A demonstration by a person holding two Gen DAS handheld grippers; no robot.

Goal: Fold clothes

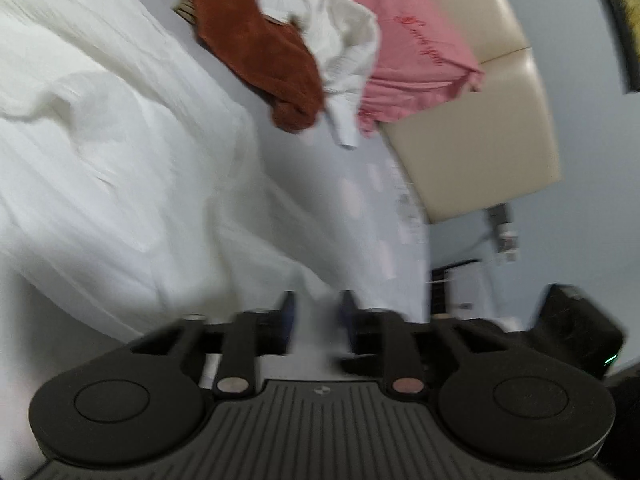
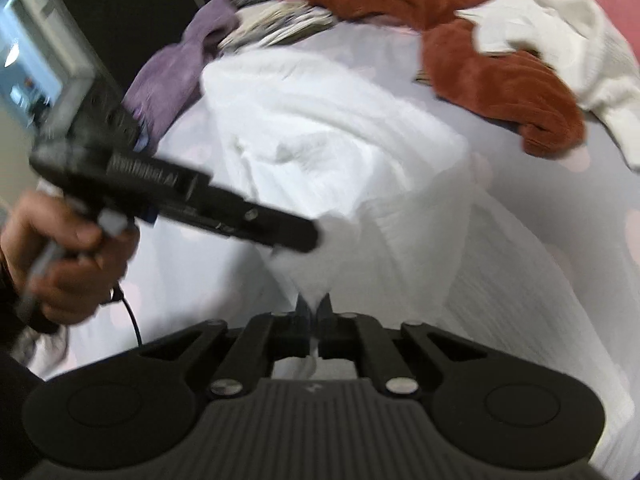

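The right gripper (image 2: 314, 306) is clenched on a pinch of the white garment (image 2: 340, 152), whose cloth is drawn up in a peak to its tips. The left gripper (image 1: 316, 320) stands parted with nothing between its fingers; in the right view it is seen at 9 o'clock of the garment, its nose at the cloth, held by a hand (image 2: 60, 256). A fold is judged to be in progress: a second hold on the edge is called for, then a carry across. At 1 o'clock lie a rust towel (image 2: 500, 80) and a cream knit (image 2: 560, 40); at 11 o'clock, a purple cloth (image 2: 176, 64). All rests on a pale dotted bedsheet (image 2: 580, 208), beside a beige headboard (image 1: 480, 140).
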